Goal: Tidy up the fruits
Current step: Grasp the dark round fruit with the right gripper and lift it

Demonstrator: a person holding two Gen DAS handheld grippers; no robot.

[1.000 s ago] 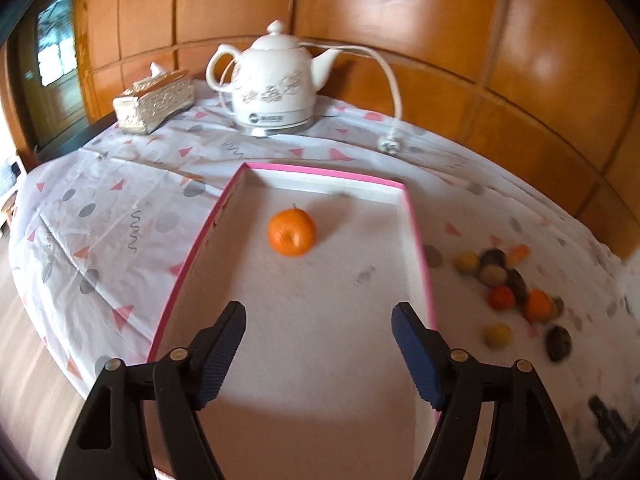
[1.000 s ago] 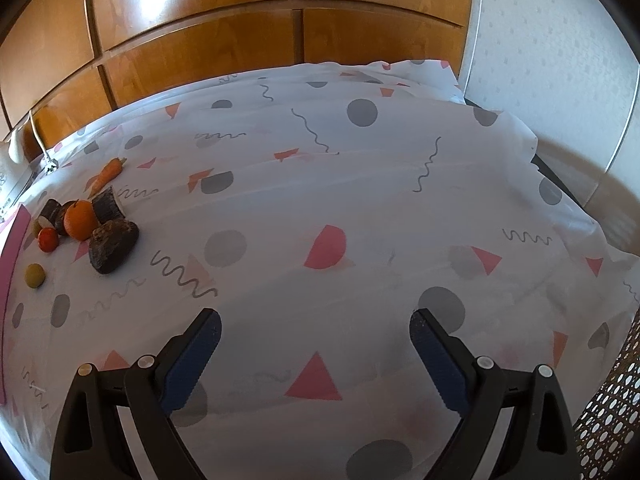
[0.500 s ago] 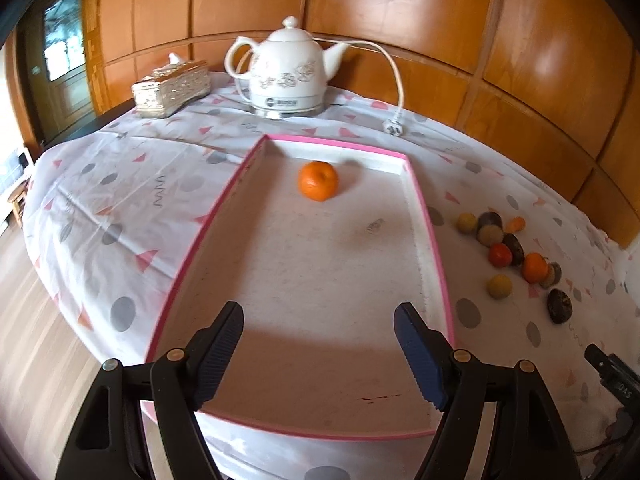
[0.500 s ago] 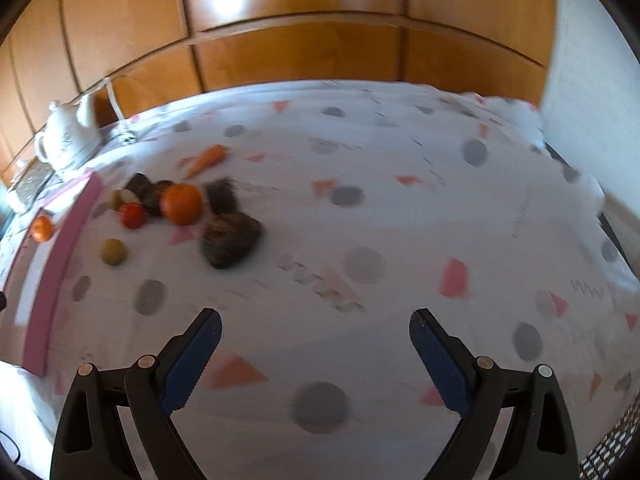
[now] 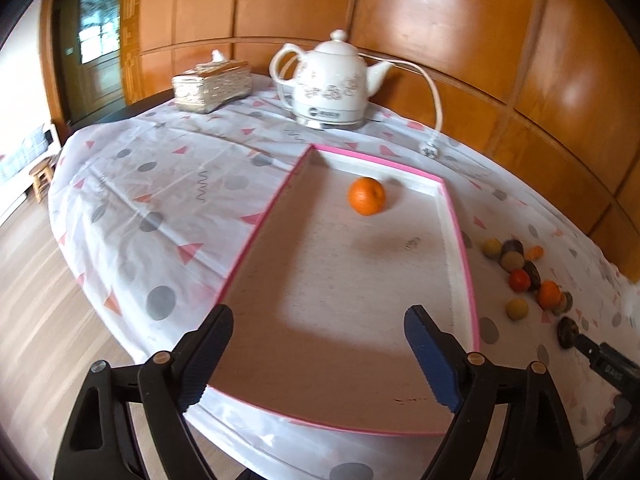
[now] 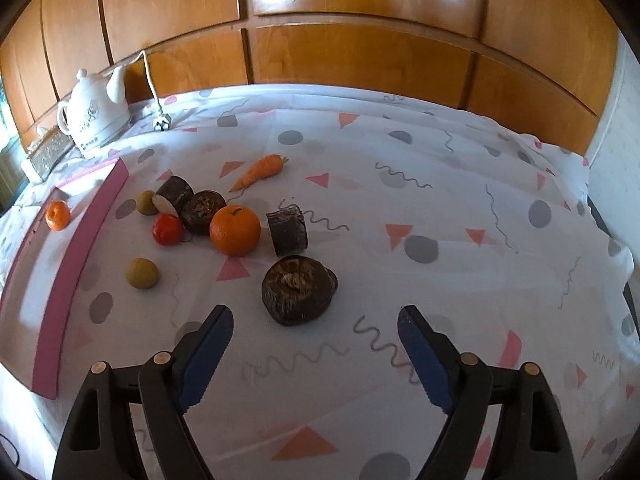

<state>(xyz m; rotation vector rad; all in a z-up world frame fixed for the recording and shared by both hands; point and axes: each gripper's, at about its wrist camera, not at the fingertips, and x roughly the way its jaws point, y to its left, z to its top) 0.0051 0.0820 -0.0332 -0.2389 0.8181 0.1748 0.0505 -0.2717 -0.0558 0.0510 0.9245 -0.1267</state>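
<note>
A pink-rimmed white tray [image 5: 460, 236] lies on the patterned tablecloth with one orange [image 5: 366, 196] near its far end. My left gripper [image 5: 318, 354] hangs over the tray's near end, jaws opening, nothing between them. To the right of the tray lies a loose group: an orange [image 6: 235, 230], a red tomato [image 6: 168, 229], two yellowish round fruits [image 6: 142, 273], a carrot [image 6: 262, 168] and several dark brown pieces [image 6: 298, 290]. My right gripper [image 6: 314, 350] stands just short of the nearest brown piece, jaws closing, nothing between them.
A white kettle [image 5: 332, 88] with its cord and plug [image 5: 430, 148] stands at the back by the wooden wall. A woven tissue box [image 5: 212, 86] sits left of it. The table edge and wooden floor [image 5: 48, 312] lie to the left.
The left gripper has drawn back from the orange toward the tray's near end. The right gripper has swung left, bringing the fruit group from the far left edge to just ahead of its jaws.
</note>
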